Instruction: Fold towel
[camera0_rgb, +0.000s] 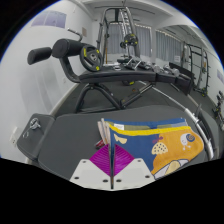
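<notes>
A colourful towel (165, 140), blue, orange and yellow with a cartoon print, lies on a dark grey table (60, 135) just ahead of the fingers and to their right. My gripper (112, 158) is shut: the two magenta pads (100, 160) meet along a thin line. The towel's near left corner (106, 132) runs into the fingertips and stands up a little, showing a red and white edge. The pinched part is hidden between the pads.
Beyond the table stand black gym machines (90, 60) and a cable frame (125, 40), with bright blinds (165, 45) behind. The table's bare grey surface stretches to the left of the towel, up to its left edge (35, 125).
</notes>
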